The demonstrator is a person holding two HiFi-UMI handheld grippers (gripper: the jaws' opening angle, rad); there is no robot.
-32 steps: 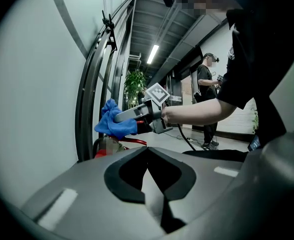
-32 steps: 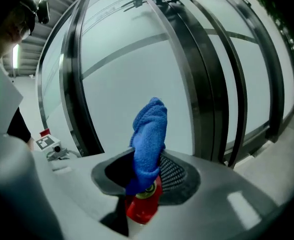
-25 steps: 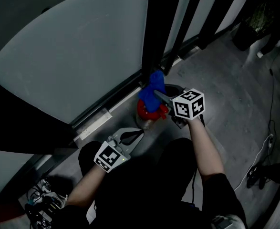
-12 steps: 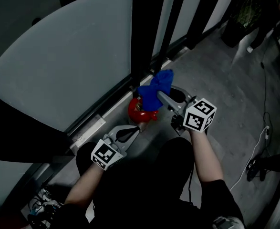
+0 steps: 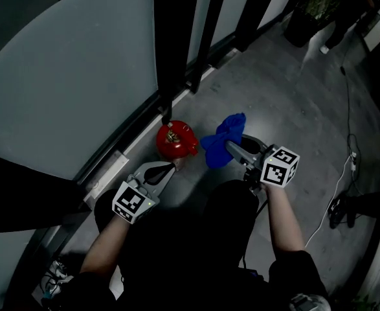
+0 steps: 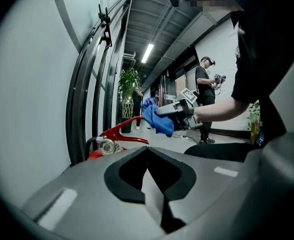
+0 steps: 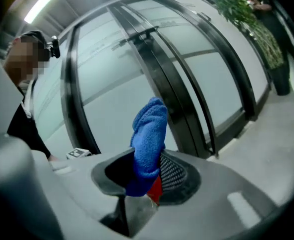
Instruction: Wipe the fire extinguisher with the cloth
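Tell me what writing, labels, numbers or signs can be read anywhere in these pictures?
No text can be read anywhere.
Round gauge on the red fire extinguisher: too small and blurred to read.
Black-and-white marker cubes: square patterns only, no letters or numbers.

A red fire extinguisher (image 5: 175, 140) stands on the floor (image 5: 287, 89), hemmed in behind by a glass wall (image 5: 67, 76) and dark posts (image 5: 177, 37). A blue cloth (image 5: 223, 146) hangs just right of it. Beyond lies open floor, crossed by what seems a cable (image 5: 349, 135).

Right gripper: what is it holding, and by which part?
The right gripper holds the blue cloth, pinched by its lower end; the rest sticks up past the jaws.
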